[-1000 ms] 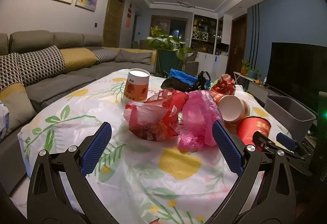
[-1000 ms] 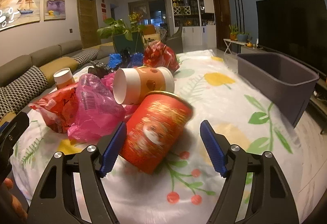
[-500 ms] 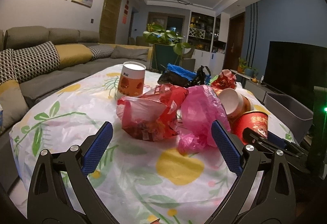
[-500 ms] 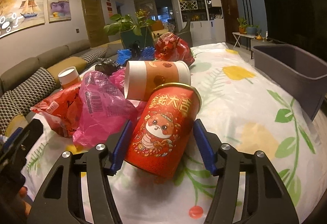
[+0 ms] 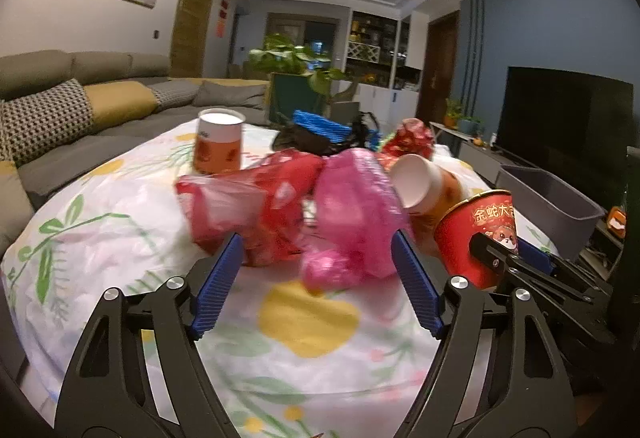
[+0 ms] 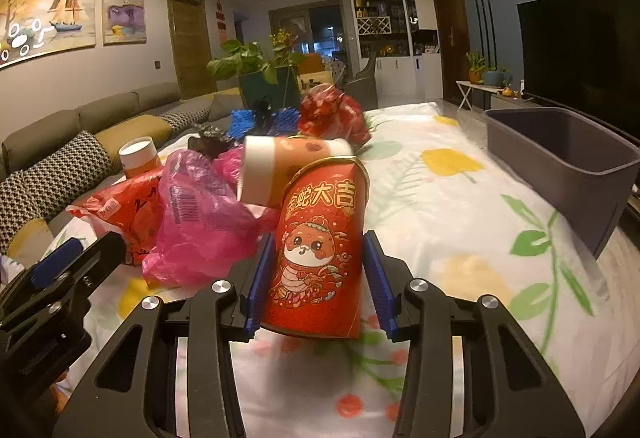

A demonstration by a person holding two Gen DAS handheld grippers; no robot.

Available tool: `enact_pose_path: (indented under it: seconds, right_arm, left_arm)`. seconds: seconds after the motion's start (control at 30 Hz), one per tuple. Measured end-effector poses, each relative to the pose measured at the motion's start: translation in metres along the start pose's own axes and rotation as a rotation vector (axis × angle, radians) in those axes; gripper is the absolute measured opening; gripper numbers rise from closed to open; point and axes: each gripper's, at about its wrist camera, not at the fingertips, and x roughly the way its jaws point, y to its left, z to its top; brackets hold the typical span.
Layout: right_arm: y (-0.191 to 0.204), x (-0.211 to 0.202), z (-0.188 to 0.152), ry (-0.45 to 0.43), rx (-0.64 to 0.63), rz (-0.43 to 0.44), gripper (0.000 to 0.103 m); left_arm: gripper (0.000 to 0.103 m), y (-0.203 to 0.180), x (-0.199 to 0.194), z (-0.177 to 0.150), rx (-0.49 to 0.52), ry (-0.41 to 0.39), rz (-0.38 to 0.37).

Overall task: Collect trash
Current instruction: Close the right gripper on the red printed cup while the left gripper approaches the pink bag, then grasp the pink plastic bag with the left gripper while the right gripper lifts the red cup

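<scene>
Both blue pads [image 6: 262, 270] hide red cup [image 6: 320, 250] sides.

The red cup's [image 6: 318, 250] base is hidden behind the right gripper [image 6: 318, 270]. The pink bag [image 5: 352, 214] is motion-blurred in the left wrist view. The grey bin's [image 6: 560, 162] inside perhaps holds something; it cannot be seen.

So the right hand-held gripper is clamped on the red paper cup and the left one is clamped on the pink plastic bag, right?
Only half right. The left hand-held gripper is open, its jaws wide apart just short of the pink plastic bag, as the left wrist view shows. The right hand-held gripper does clamp the red paper cup.
</scene>
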Motion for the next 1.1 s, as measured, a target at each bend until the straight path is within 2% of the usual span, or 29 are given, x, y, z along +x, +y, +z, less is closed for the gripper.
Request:
enact_pose_path:
  seconds: [0.1,0.23,0.33,0.37,0.4,0.5,0.6,1.1]
  right_arm:
    - [-0.011,-0.007,-0.001,-0.012,0.009,-0.019,0.044]
    - [-0.022,-0.016,0.001,-0.037,0.014,-0.038,0.044]
    - [-0.029,-0.019,0.003,-0.044,0.023,-0.043,0.044]
    - [-0.032,-0.02,0.004,-0.047,0.026,-0.045,0.044]
    - [-0.034,-0.02,0.004,-0.049,0.026,-0.048,0.044]
    - [-0.038,-0.023,0.004,-0.055,0.023,-0.052,0.044]
    - [-0.042,-0.026,0.005,-0.059,0.031,-0.048,0.045]
    - [-0.051,-0.038,0.006,-0.08,0.04,-0.049,0.045]
  left_arm:
    - [0.07,-0.013,0.005,0.003,0.007,0.008,-0.054]
    - [0.067,-0.028,0.025,0.005,0.025,0.032,-0.079]
    - [0.056,-0.035,0.045,0.004,0.028,0.085,-0.1]
    - [0.049,-0.036,0.05,0.003,0.031,0.1,-0.105]
    - [0.037,-0.037,0.055,0.002,0.031,0.118,-0.109]
    - [0.017,-0.036,0.059,0.0,0.017,0.138,-0.116]
    - [0.005,-0.035,0.055,-0.001,0.014,0.128,-0.111]
    - [0.003,-0.024,-0.019,0.026,-0.036,-0.021,-0.134]
